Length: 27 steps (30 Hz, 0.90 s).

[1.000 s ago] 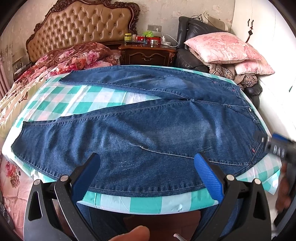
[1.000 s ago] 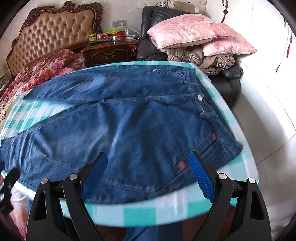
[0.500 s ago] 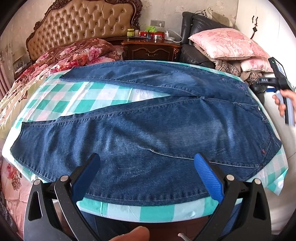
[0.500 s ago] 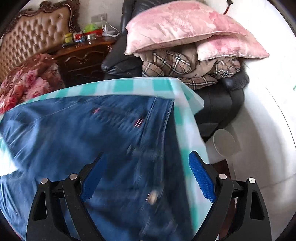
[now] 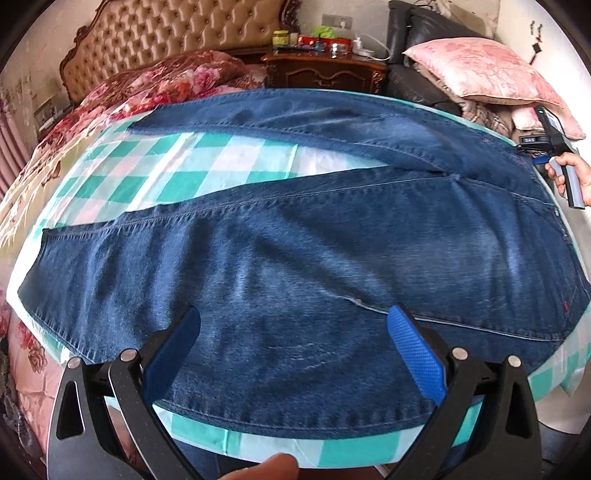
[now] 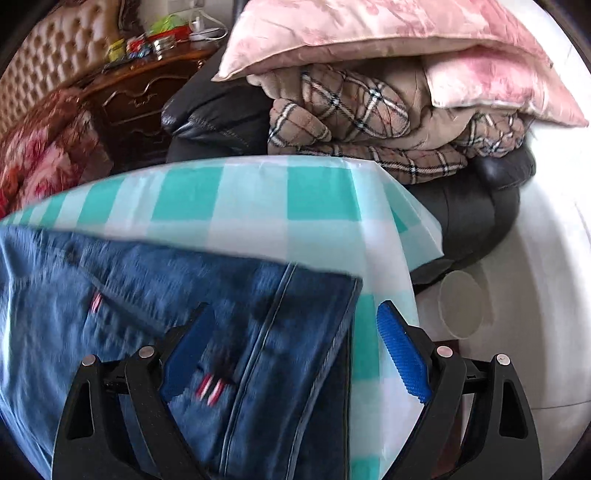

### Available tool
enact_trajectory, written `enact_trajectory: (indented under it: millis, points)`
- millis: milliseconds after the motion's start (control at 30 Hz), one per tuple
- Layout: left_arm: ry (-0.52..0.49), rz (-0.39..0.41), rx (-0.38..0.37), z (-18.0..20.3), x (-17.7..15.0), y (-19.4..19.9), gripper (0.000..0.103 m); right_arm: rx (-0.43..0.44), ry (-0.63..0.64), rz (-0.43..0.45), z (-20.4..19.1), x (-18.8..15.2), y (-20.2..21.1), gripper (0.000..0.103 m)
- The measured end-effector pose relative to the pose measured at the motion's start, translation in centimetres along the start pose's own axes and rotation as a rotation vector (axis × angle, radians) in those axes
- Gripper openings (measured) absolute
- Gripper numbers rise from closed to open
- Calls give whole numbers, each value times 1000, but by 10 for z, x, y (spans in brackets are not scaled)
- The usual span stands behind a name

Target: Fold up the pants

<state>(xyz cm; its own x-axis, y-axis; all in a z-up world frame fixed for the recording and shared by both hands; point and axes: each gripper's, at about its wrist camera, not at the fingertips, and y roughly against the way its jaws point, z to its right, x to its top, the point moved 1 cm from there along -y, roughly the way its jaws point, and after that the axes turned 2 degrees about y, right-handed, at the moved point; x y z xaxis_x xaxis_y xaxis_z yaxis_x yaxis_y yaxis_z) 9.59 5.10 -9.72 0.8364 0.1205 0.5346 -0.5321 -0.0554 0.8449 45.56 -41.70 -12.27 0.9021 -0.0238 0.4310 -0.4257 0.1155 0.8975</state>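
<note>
Dark blue jeans (image 5: 314,258) lie spread flat on a table with a green-and-white checked cloth (image 5: 192,166), legs to the left, waist to the right. My left gripper (image 5: 293,345) is open and empty above the near leg's lower edge. My right gripper (image 6: 293,349) is open, its blue pads either side of the far waistband corner (image 6: 295,317) of the jeans, low over it. The right gripper also shows at the far right in the left wrist view (image 5: 554,147), held in a hand.
A bed with a floral quilt (image 5: 166,85) and tufted headboard stands behind left. A dark wood nightstand (image 5: 325,72) is at the back. A black leather chair (image 6: 472,210) piled with pink pillows (image 6: 369,33) and a plaid blanket stands just past the table's right corner.
My right gripper has swung from the near waist to the far waistband corner and dropped close to it. My left gripper has moved in closer over the near leg.
</note>
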Motion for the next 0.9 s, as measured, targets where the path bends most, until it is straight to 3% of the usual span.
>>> enact_trajectory:
  millis: [33,67,100,233,267,367,500,633,667,767,800,900]
  points:
    - [7,-5,5,-3,0,-3,101,12,-8,-5,1,3,-4,82]
    - [14,-10,11,-6,0,-5,101,26,-10,-14,1,4,-9,70]
    - [23,-17,18,-10,1,-8,101,29,-6,-23,0,4,-12,67]
    - [42,-26,27,-17,2,-13,101,100,19,-2,-8,3,-5,21]
    - [40,-25,27,-16,3,-14,101,76,57,20,-16,2,2,18]
    - [35,-14,17,-15,5,-10,101,71,106,101,-27,-1,34,16]
    - [45,24,6,-17,13,3,101,150,166,292,-42,-22,121,15]
    - [83,56,-29,-24,20,17,101,317,277,491,-61,-93,221,15]
    - [90,62,-38,-25,21,20,101,384,315,533,-66,-127,245,14]
    - [150,71,-110,-39,27,24,101,503,359,535,-68,-198,265,14]
    - [180,73,-146,-47,32,23,101,535,372,501,-69,-228,262,14]
    - [257,65,-211,-69,53,8,101,564,354,376,-67,-275,234,14]
